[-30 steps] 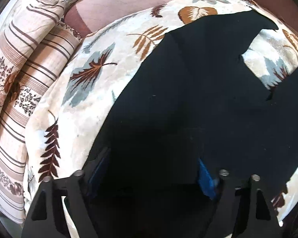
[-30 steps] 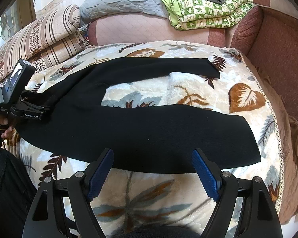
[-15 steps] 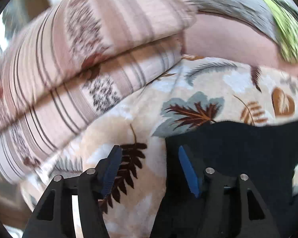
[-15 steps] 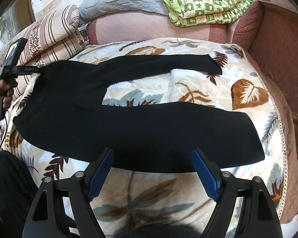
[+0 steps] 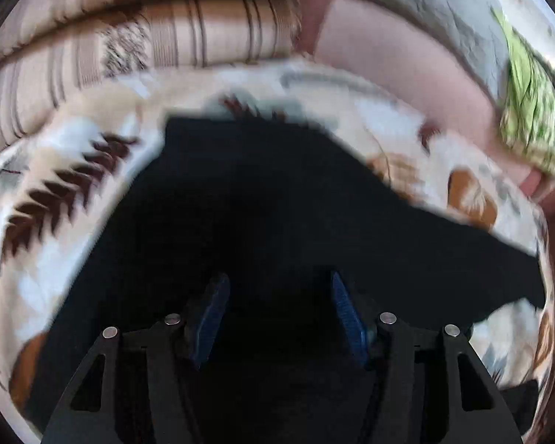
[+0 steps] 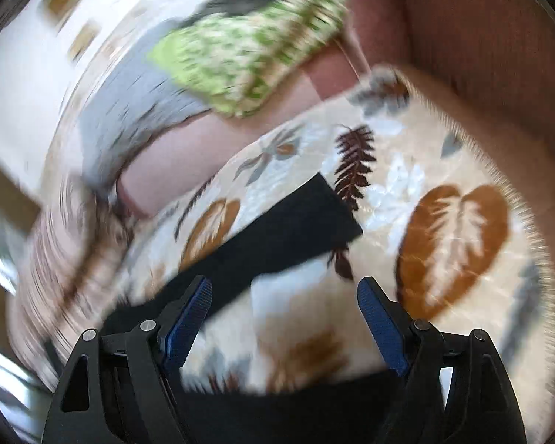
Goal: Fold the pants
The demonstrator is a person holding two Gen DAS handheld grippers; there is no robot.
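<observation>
Black pants (image 5: pixel 262 214) lie spread flat on a leaf-patterned blanket (image 5: pixel 55 185). In the left wrist view my left gripper (image 5: pixel 277 307) hovers over the waist end, jaws open, nothing between the blue pads. In the right wrist view my right gripper (image 6: pixel 285 314) is open and empty above the blanket (image 6: pixel 451 244). The far pant leg (image 6: pixel 292 233) runs up to its cuff just beyond the left finger. A strip of the near leg (image 6: pixel 277 410) shows at the bottom. Both views are motion-blurred.
A striped folded quilt (image 5: pixel 166 40) lies beyond the waist. A grey quilt (image 6: pixel 129 111) and a green patterned blanket (image 6: pixel 240 59) rest on the pink sofa back (image 5: pixel 388 55). A brown sofa arm (image 6: pixel 481 55) borders the blanket's right edge.
My left gripper has swung back over the waist of the pants. My right gripper has moved forward and rolled, from before the near leg to near the far leg's cuff.
</observation>
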